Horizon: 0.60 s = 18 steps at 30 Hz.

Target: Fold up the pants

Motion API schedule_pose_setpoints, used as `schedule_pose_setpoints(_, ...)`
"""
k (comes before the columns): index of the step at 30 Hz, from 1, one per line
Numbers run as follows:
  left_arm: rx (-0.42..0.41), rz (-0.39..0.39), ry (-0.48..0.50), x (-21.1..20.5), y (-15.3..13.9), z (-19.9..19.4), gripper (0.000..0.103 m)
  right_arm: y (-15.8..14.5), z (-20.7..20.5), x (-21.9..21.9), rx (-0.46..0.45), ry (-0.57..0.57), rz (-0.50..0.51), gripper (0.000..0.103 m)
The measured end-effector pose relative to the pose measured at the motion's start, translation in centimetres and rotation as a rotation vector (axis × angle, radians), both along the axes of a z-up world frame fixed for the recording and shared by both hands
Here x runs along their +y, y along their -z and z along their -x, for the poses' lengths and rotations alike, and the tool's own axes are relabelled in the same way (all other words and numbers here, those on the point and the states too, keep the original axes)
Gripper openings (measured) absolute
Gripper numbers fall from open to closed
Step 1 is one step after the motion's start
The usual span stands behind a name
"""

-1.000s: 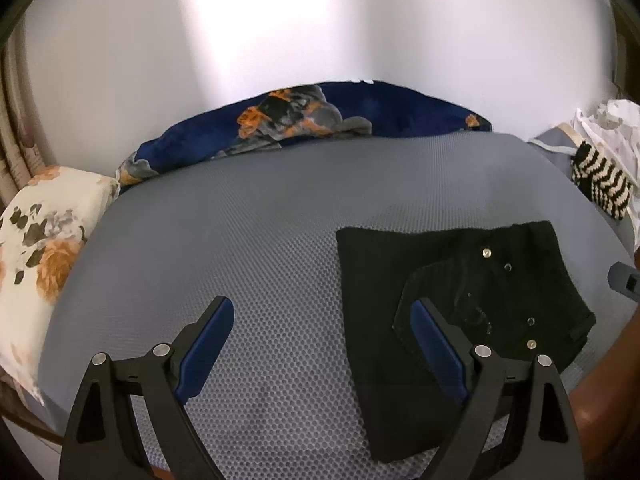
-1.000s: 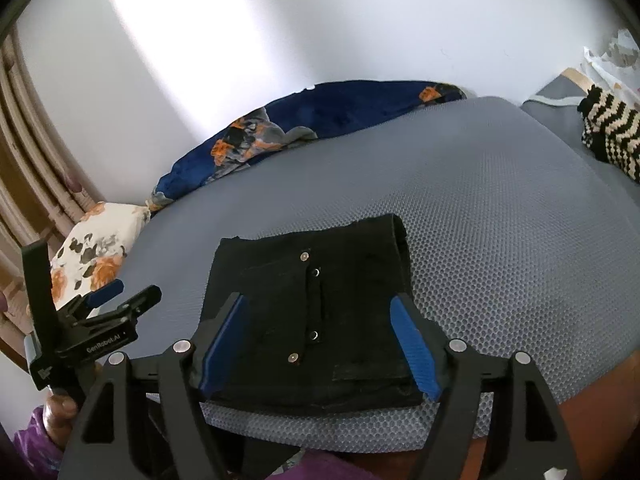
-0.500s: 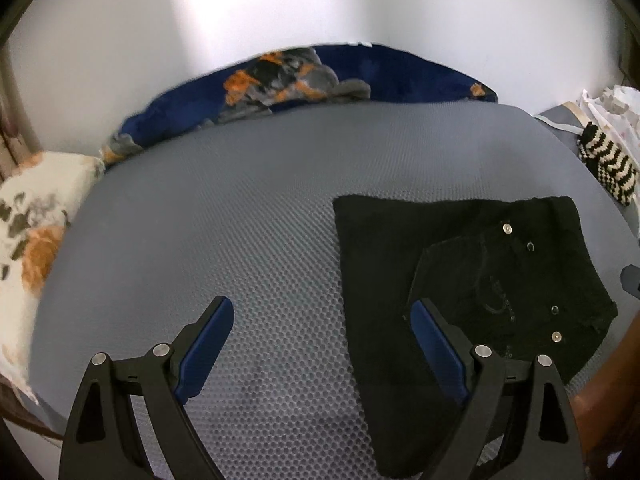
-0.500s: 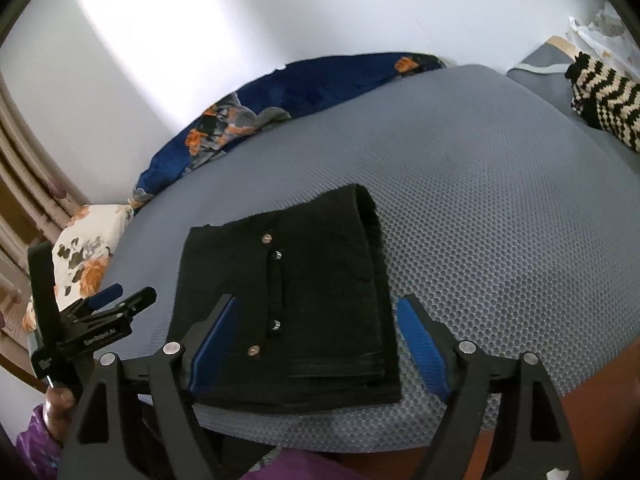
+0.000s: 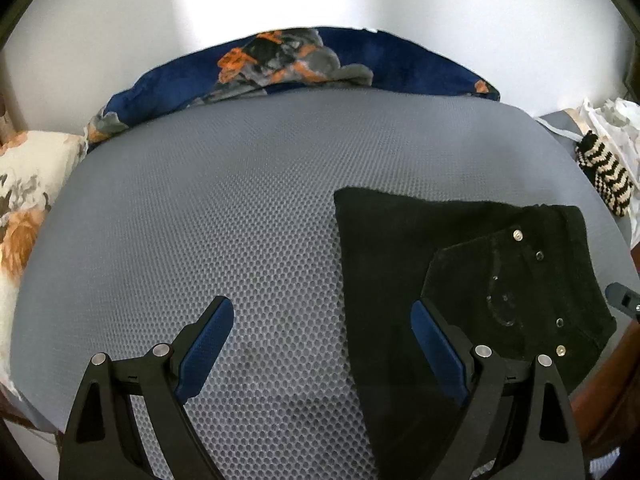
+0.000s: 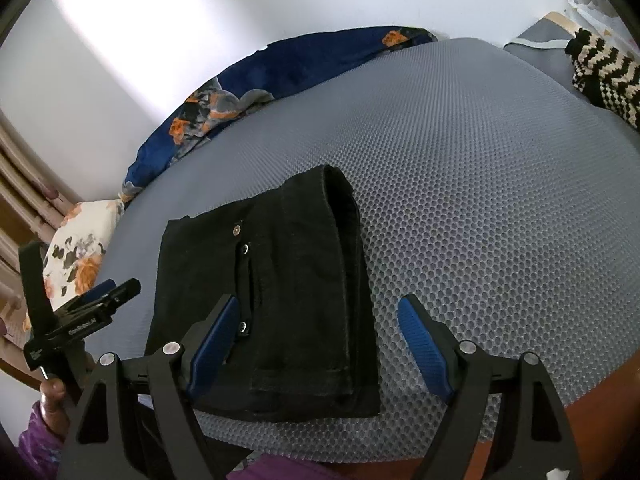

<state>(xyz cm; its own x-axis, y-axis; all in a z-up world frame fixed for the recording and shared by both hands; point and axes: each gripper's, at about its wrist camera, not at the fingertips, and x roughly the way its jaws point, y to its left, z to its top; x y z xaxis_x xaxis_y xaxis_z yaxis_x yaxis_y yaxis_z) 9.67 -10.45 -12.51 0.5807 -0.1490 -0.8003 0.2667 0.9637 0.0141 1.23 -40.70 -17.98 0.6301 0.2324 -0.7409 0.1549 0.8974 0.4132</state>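
Both hand-held grippers have dipped closer over the folded black pants (image 6: 276, 292) at the near edge of the grey mesh mattress (image 6: 480, 208); left hand-held gripper (image 5: 320, 344) and right hand-held gripper (image 6: 316, 340) gape empty, so I judge another fold is coming.

A: From where does each camera look?

B: Each sits on its own gripper, behind the fingers, and looks forward and down over the grey bed (image 5: 248, 208), quite close above it.

A: What do both views share?

B: The black pants (image 5: 460, 264) (image 6: 280, 288): ahead and right of the left gripper (image 5: 320, 344), ahead and left of the right gripper (image 6: 316, 344). Also the blue blanket (image 5: 360, 60) (image 6: 288, 68) far ahead. The right view also catches the left gripper (image 6: 116, 290) at its left edge.
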Motion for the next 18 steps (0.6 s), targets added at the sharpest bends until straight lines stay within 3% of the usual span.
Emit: schedule_pose_setpoints(18, 0.043, -0.056, 0.053, -1.9, 1.6, -0.8, 0.090, 1.4, -1.8, -0.3, 0.057, -0.023, -0.025, 0.079)
